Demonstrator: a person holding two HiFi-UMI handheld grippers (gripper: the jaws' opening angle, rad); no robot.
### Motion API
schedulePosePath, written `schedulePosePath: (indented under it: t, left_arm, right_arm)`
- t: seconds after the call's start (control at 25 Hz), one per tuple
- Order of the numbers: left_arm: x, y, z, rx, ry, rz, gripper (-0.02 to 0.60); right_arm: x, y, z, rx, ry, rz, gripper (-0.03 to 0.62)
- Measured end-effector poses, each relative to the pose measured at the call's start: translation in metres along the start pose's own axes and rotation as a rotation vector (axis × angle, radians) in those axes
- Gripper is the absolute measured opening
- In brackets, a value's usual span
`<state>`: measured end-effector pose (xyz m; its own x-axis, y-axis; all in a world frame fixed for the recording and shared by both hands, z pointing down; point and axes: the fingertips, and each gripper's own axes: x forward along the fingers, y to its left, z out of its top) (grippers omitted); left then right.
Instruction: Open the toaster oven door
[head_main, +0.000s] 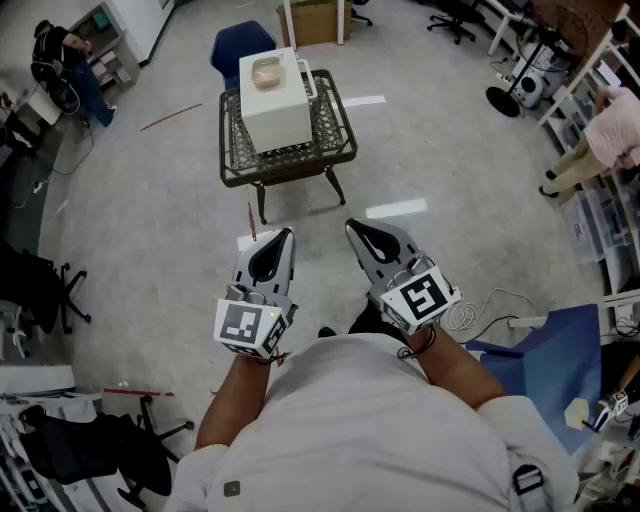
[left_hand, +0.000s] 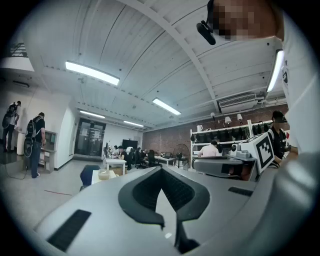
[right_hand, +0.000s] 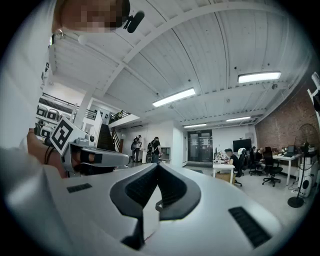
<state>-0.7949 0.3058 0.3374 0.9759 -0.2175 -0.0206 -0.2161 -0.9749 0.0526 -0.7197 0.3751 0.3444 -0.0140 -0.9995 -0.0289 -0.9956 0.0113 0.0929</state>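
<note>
Both my left gripper (head_main: 284, 238) and right gripper (head_main: 354, 228) sit clenched on nothing, well short of the far toaster oven (head_main: 275, 100), so arriving shut I'd likely shove it, not catch hold.

White toaster oven (head_main: 275, 105), dark lattice-mesh table (head_main: 290, 172) (a navy chair (head_main: 232, 47), pale grey floor (head_main: 150, 220))

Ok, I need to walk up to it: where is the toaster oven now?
In the head view, the toaster oven sits upper centre on a black mesh table, with a blue chair behind it.
</note>
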Motion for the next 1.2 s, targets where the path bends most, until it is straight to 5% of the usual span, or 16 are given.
schedulePosePath:
  t: [0.56,0.88,1.2]
  left_arm:
    - [0.077,-0.003,-0.009,-0.005,0.037,-0.014,0.016]
    - [0.186,-0.028,-0.010,0.014,0.056,-0.067,0.016]
    - [0.299,-0.097,0.002,0.001,0.060,-0.139,0.015]
  right_arm:
    - [0.008,-0.075,-0.011,0.029,-0.002,-0.014,0.018]
    - [-0.006,-0.175,-0.015,0.052,0.028,-0.081,0.018]
    - [-0.052,-0.292,-0.008,-0.013,0.002,-0.121,0.018]
